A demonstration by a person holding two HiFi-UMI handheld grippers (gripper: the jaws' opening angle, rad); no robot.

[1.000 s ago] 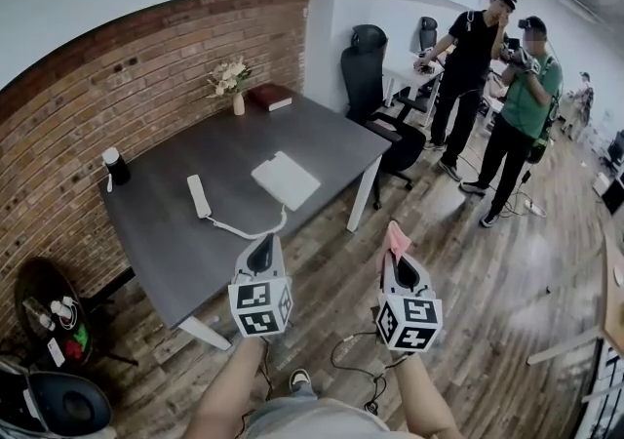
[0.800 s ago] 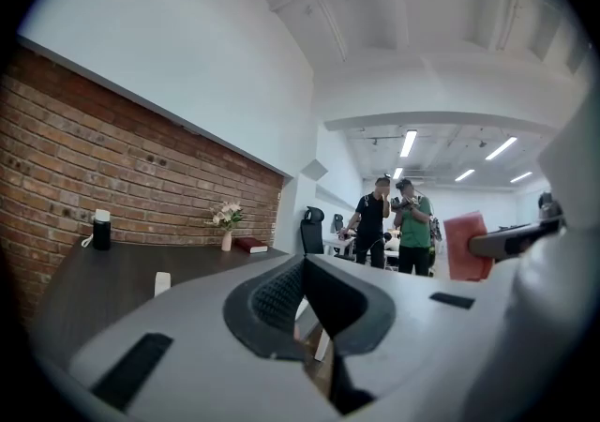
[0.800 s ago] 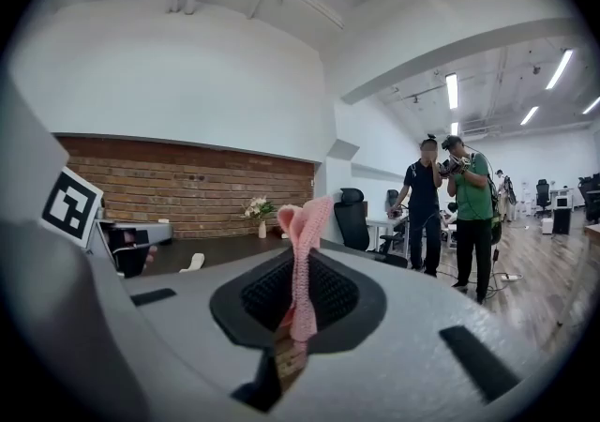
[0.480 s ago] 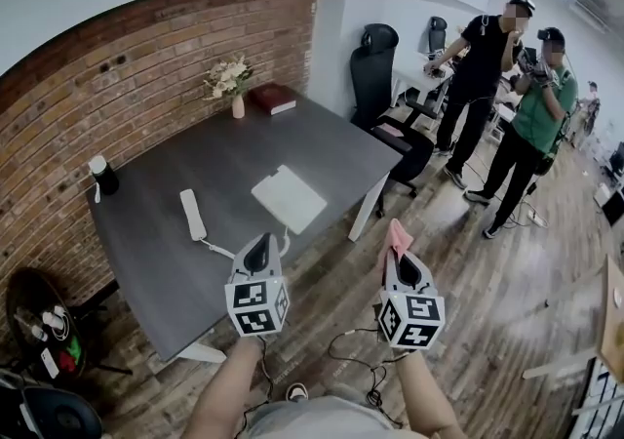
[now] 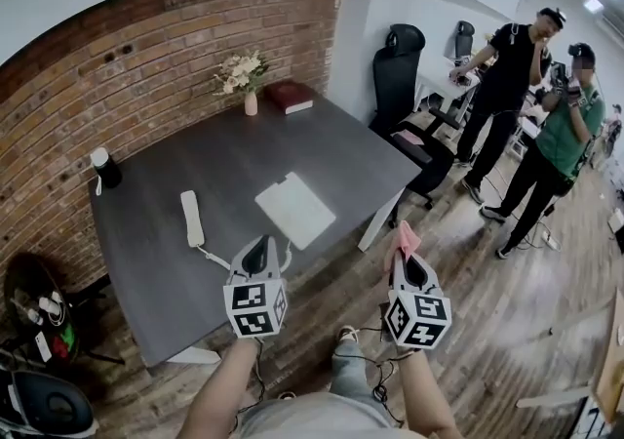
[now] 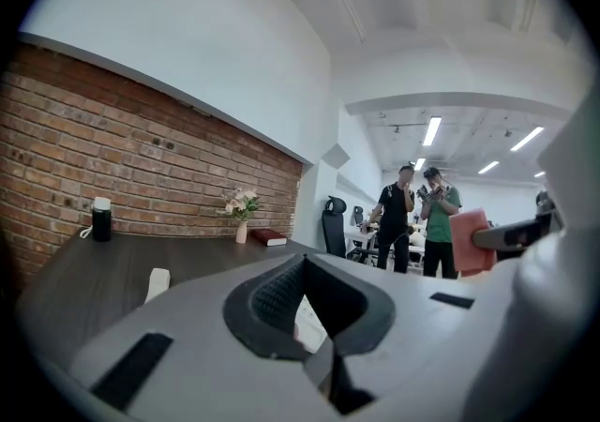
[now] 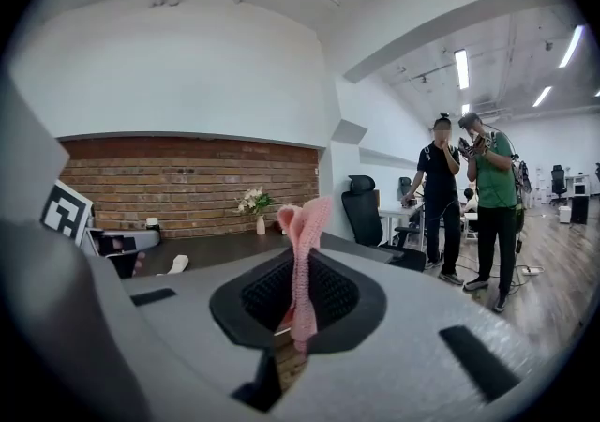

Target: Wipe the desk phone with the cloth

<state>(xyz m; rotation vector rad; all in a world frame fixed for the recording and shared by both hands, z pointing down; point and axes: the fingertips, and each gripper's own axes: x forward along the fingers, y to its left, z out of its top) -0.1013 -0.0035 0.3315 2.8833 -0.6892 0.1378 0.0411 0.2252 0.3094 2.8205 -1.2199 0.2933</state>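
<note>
On the desk the phone (image 5: 192,218) lies well apart from you. Your right gripper (image 5: 403,254) clamps the cloth (image 5: 400,234), and your left gripper (image 5: 259,252) is closed, empty. I judge all wiping remains.

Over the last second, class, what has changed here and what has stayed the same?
Nothing was taken hold of or let go. The head view swung slightly, putting the two bystanders further right. The right gripper stays shut on the pink cloth, the left gripper stays empty, the handset lies untouched on the desk.
</note>
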